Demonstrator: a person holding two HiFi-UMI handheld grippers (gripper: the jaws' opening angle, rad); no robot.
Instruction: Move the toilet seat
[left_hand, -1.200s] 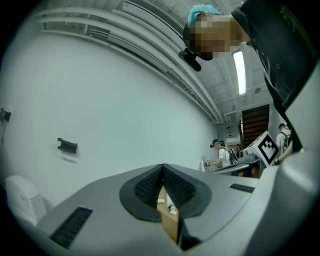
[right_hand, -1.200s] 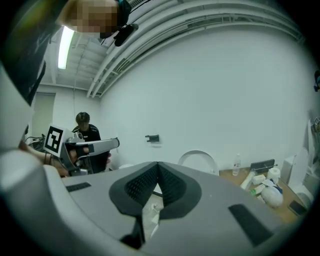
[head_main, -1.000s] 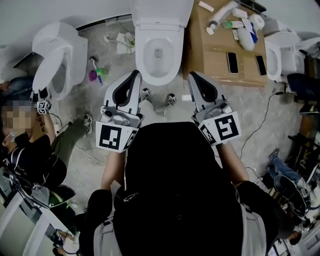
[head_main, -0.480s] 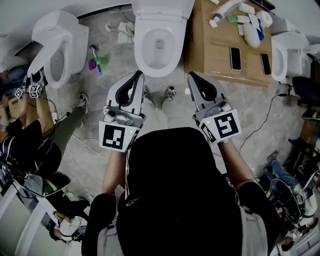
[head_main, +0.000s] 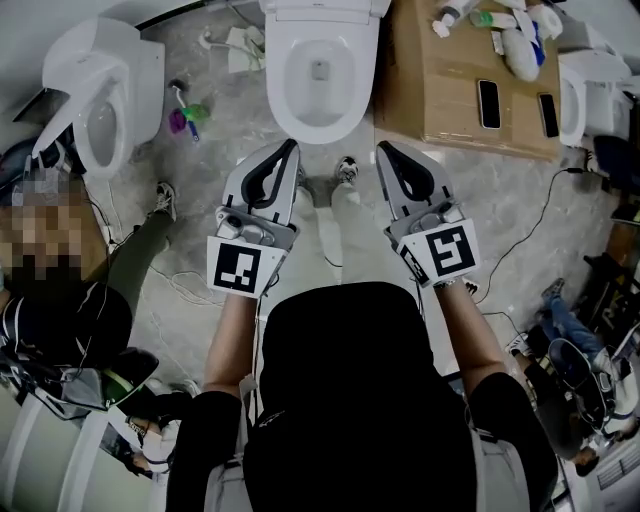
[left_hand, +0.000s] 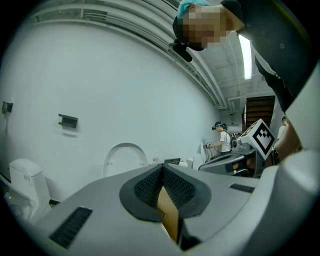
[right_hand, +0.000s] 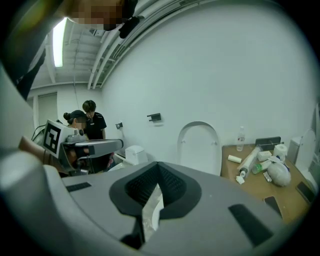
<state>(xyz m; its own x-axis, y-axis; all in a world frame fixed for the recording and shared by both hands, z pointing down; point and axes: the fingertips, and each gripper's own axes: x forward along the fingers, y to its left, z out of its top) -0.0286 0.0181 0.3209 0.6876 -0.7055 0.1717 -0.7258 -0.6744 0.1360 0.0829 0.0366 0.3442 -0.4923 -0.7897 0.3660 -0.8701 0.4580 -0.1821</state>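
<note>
Toilet seat (right_hand: 199, 146) up, standing upright against the wall behind the middle toilet (head_main: 318, 88), bowl bare and open at the top centre of the head view. Left gripper (head_main: 289, 150) and right gripper (head_main: 384, 152) side by side just below that bowl, both aimed toward it, apart from each other and short of the rim, touching nothing. Fingers (left_hand: 145, 192) of the left pressed shut, black ribbed pads meeting tip to tip, nothing held between. Same on the right: fingers (right_hand: 172, 182) closed and empty. Grey floor (head_main: 500, 200) beneath, one shoe (head_main: 347, 168) of the holder showing between the two grippers, near the foot of the bowl. Second toilet (head_main: 95, 110) off to the left, with a purple and green item (head_main: 185, 118) on the floor between the two toilets. Brown table (head_main: 440, 95) just right of the middle toilet, carrying two phones (head_main: 488, 103) and a cluster of white bottles (head_main: 520, 50). Another person (head_main: 60, 300) low at the left edge, near the second toilet.
</note>
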